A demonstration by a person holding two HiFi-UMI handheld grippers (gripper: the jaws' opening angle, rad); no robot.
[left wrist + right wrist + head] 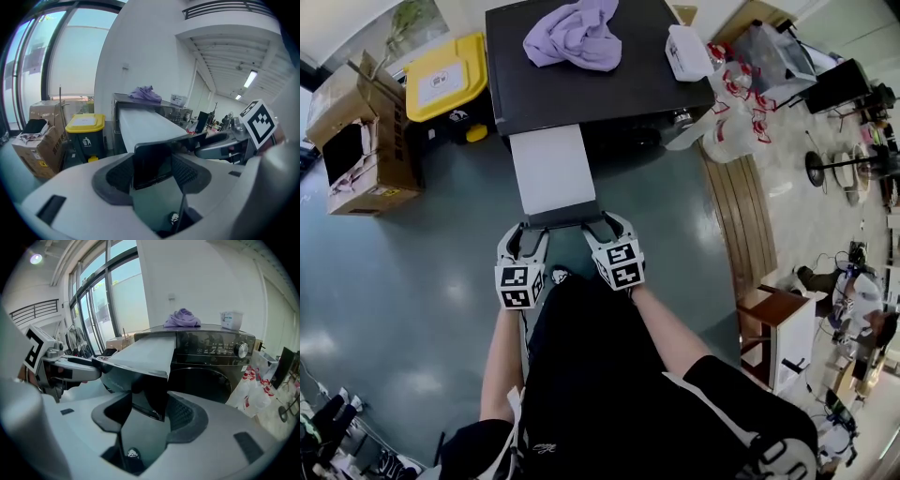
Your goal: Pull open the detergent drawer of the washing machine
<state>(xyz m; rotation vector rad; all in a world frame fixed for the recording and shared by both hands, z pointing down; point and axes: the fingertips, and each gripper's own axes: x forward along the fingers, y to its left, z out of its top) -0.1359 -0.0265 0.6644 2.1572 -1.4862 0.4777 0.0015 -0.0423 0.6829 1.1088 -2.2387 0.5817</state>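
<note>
Left gripper (pixel 523 236) and right gripper (pixel 605 231) each clamp one front corner of the detergent drawer (pixel 551 173), likely to keep the pull square; the drawer stands far out from the washing machine (pixel 647 75).

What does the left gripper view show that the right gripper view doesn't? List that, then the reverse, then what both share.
Only the left gripper view: the yellow-lidded bin.

Only the right gripper view: on the washer, the dial and round door, plus the plastic bags beside it.

Both: the drawer pulled far out, the purple cloth on top of the washer, and tongs closed on the drawer's dark front, the left gripper in its view and the right gripper in its own.
</note>
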